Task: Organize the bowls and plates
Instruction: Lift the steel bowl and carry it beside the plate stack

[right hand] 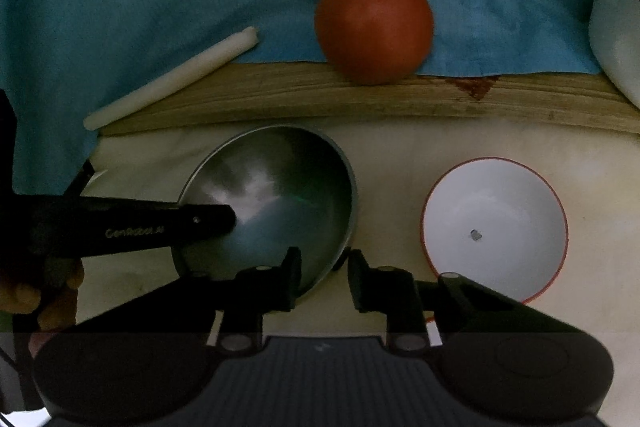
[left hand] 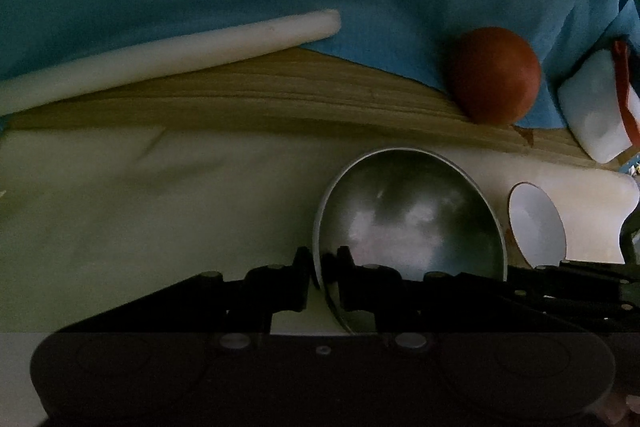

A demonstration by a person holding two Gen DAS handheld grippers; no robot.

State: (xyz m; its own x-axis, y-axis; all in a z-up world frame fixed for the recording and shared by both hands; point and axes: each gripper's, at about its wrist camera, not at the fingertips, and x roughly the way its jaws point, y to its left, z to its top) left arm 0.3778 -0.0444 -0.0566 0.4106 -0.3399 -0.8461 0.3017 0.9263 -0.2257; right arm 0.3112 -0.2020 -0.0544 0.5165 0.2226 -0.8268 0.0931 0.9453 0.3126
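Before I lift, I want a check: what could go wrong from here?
1. The left tool looks clamped on the thin rim of the steel bowl, but the right tool straddles that rim with a gap. A lift now may tilt or drop the bowl.
2. The white bowl sits close beside the right tool, and a sideways swing could knock it.

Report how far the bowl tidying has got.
Done: nothing looks stacked yet. In hand: the left gripper clamps the rim of the round steel bowl; the right gripper straddles that rim too, not visibly pinching. Left: the white red-rimmed bowl sits apart beside it.
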